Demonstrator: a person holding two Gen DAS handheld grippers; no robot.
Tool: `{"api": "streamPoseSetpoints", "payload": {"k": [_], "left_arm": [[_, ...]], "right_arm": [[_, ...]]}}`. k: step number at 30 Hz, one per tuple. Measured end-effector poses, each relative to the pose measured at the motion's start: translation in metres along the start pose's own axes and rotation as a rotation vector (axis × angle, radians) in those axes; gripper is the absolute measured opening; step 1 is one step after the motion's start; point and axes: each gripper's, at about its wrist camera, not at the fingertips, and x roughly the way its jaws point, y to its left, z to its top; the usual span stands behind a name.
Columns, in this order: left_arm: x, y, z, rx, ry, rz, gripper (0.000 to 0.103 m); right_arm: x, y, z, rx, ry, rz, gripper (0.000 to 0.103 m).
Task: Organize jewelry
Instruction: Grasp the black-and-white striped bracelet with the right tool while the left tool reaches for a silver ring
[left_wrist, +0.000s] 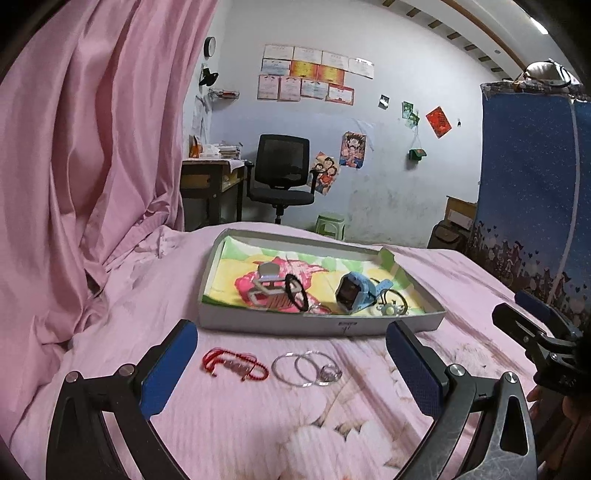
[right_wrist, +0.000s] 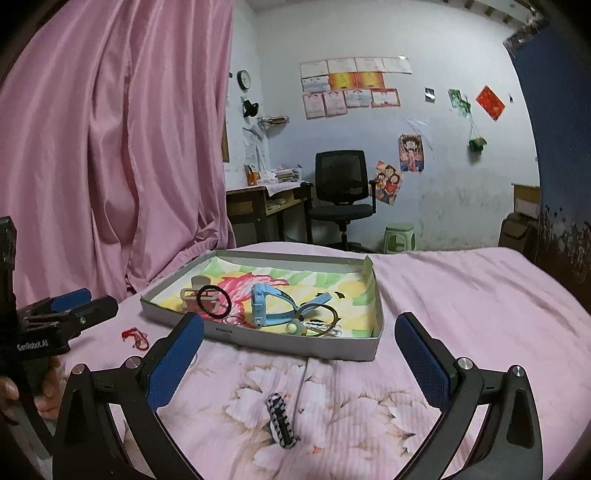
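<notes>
Jewelry is split between the shallow grey cardboard tray (left_wrist: 321, 326) with its bright printed lining at mid-frame and the pink floral bedsheet (left_wrist: 258, 424) in front of it. Already in the tray I see a beige hair claw (left_wrist: 266, 284), a black elastic hair tie (left_wrist: 296, 291) and a light-blue child's smartwatch (left_wrist: 354, 291). Loose on the sheet in my left wrist view lie a red braided cord bracelet (left_wrist: 232, 365), two thin silver hoop bangles (left_wrist: 299, 367) and a small clear-stone ring (left_wrist: 330, 373) touching them. In the lower middle of my right wrist view lies a black-and-white striped hair clip (right_wrist: 282, 421).

My left gripper (left_wrist: 291, 365) has its jaws spread wide and empty, bracketing the bracelet and bangles; my right gripper (right_wrist: 299, 363) is equally wide and empty above the clip.

I judge the next pick is the bracelet. I should centre one item only between the pads, press lightly into the soft sheet, and close slowly so the fabric doesn't bunch up with the cord.
</notes>
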Motion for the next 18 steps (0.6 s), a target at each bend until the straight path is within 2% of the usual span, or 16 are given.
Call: {"api": "streamPoseSetpoints", "payload": {"k": [10,18], "left_arm": [[-0.009,0.005,-0.014,0.003,0.042,0.003,0.103],[0.004,0.011,-0.021,0.002,0.145,-0.033,0.103]], "right_arm": [[-0.016,0.020,-0.009,-0.091,-0.002,0.016,0.102],[-0.012,0.021,-0.016,-0.124,0.056,0.024,0.102]]}}
